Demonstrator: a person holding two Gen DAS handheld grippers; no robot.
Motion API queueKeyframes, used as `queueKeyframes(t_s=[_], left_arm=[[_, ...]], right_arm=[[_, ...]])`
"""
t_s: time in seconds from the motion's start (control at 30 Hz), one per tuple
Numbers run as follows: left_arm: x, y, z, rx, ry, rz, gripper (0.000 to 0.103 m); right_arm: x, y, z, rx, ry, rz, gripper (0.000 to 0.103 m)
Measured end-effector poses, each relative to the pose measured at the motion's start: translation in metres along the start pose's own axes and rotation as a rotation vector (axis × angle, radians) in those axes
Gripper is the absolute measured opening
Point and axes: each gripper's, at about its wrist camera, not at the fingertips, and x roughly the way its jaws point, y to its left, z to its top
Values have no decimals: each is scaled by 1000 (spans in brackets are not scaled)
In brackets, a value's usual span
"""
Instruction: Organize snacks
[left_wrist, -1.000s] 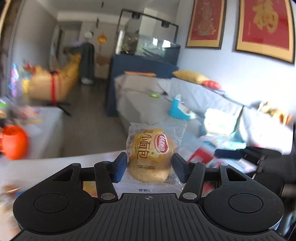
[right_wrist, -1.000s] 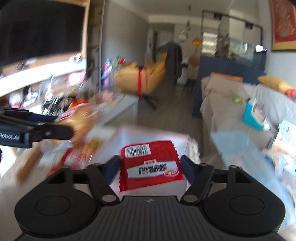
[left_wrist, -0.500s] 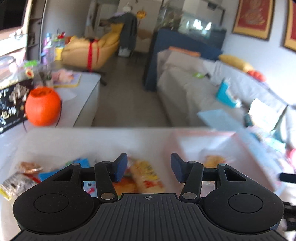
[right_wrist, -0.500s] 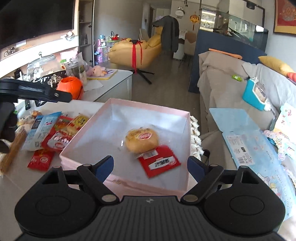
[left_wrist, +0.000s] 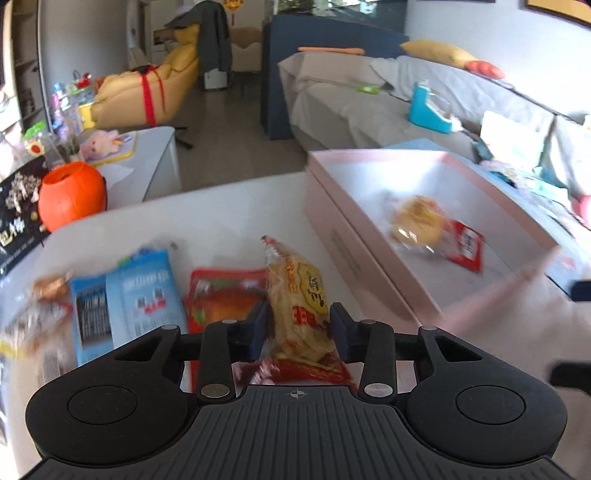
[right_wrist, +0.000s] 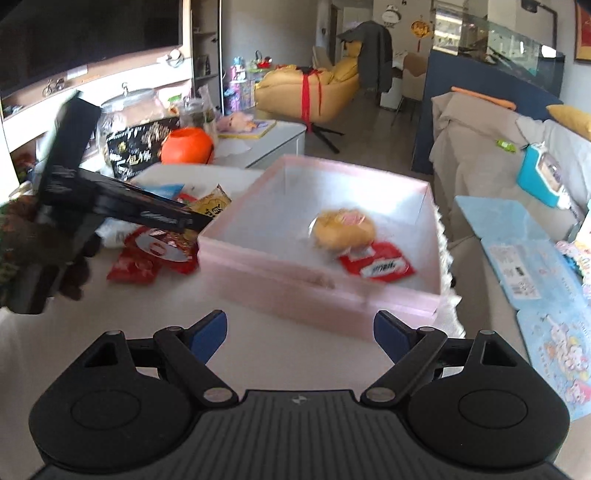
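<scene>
Left gripper (left_wrist: 298, 330) closing around a yellow snack packet (left_wrist: 300, 306); right gripper (right_wrist: 300, 332) wide open and empty.

The left jaws are narrowing with the packet between them, pads beside its sides; firm contact I cannot confirm. It lies on the snack pile just left of the pink box (left_wrist: 354, 254), over a red packet (left_wrist: 221, 299), with a blue packet (left_wrist: 144, 295) farther left. It looks light, soft, crinkly and slippery, so its middle seems the safest place to pinch, gently. Inside the box sit a bun (right_wrist: 344, 228) and a red sachet (right_wrist: 376, 264).
</scene>
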Motion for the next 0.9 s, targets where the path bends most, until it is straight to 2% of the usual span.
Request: queueKeyframes(t_s=[0.03, 0.1, 0.2, 0.33, 0.47, 0.7, 0.73, 0.77, 0.83, 0.9], left_arm=[[-7, -1, -6, -10, -1, -16, 40], [-18, 0, -16, -58, 17, -67, 32], [-31, 5, -37, -151, 66, -145, 32], [-43, 7, -64, -180, 75, -136, 34], [-55, 8, -73, -159, 65, -107, 35], [-91, 11, -83, -110, 43, -104, 35], [-96, 15, -83, -115, 34, -90, 35], [-102, 19, -85, -123, 21, -76, 35], [-116, 31, -86, -157, -16, -37, 35], [-125, 47, -84, -205, -64, 24, 35]], right_arm=[[1, 1, -2, 2, 4, 8, 87], [5, 3, -3, 16, 12, 31, 87], [10, 9, -3, 43, 18, 82, 87], [16, 21, -1, 50, 19, 119, 87], [28, 33, 11, 90, 29, 177, 87], [84, 57, 43, 277, 155, 335, 87], [92, 62, 44, 290, 166, 350, 81], [98, 68, 46, 283, 174, 358, 66], [105, 82, 46, 215, 199, 342, 43], [103, 87, 40, 180, 211, 348, 42]])
